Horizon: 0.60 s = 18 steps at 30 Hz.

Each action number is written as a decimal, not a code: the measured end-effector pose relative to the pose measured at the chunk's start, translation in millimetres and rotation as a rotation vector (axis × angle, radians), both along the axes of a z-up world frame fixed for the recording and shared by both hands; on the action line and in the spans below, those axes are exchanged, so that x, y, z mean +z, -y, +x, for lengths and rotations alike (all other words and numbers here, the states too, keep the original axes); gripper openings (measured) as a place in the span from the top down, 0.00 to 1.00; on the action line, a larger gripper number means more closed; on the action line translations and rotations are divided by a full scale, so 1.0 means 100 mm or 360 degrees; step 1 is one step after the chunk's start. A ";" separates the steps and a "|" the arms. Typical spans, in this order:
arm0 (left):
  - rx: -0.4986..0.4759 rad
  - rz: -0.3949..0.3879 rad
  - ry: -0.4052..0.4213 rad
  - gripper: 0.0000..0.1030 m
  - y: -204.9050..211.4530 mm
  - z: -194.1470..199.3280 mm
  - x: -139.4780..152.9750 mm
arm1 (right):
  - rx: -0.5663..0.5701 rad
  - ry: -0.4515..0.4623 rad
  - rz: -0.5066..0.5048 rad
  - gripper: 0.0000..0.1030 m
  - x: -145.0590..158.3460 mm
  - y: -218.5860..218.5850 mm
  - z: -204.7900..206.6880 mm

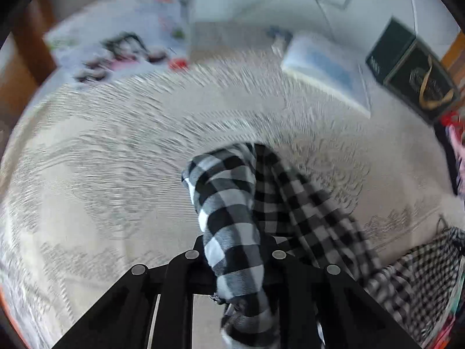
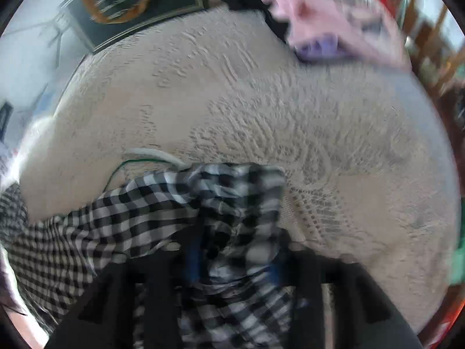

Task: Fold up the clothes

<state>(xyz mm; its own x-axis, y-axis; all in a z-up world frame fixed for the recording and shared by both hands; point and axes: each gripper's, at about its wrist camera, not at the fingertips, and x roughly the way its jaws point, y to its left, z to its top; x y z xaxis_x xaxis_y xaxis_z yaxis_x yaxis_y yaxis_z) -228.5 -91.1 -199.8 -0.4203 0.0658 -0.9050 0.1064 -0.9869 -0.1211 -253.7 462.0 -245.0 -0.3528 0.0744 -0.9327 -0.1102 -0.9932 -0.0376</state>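
Both grippers pinch the checked shirt (image 1: 232, 203): left gripper (image 1: 235, 250) low in the frame, right gripper (image 2: 232, 250) too, though it looks blurry.

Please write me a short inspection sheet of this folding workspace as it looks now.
Surface: beige textured spread, mostly bare.
Job's things: checked garment, bunched, held up at two spots, the rest trailing over the spread.
Clutter: pink clothes piled at the far edge; dark box; white-and-blue pad; small blurred items on a pale sheet beyond.
Grippers: left claw shut on the garment; right claw shut on the garment.
Cables: thin green cord and a white cord beside the garment.
Surroundings: wooden furniture to the side, blurred.
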 end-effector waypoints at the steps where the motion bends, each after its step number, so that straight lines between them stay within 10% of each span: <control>1: 0.0041 0.0001 -0.0067 0.85 0.10 0.09 0.15 | 0.0047 -0.0076 0.0041 0.82 0.15 0.08 0.06; 9: 0.0279 -0.0149 -0.0459 0.84 1.02 0.73 1.27 | 0.0232 -0.0718 -0.0138 0.84 1.70 0.27 0.29; 15: 0.0429 -0.0197 -0.0342 0.79 1.54 0.06 1.05 | 0.0206 -0.0675 -0.0136 0.84 1.65 0.41 -0.70; 17: 0.0490 -0.0233 -0.0234 0.51 1.68 -0.25 0.79 | 0.0145 -0.0584 -0.0139 0.70 1.43 0.46 -0.98; 18: 0.0491 -0.0236 -0.0199 0.16 1.71 -0.33 0.68 | 0.0104 -0.0529 -0.0126 0.50 1.31 0.50 -1.09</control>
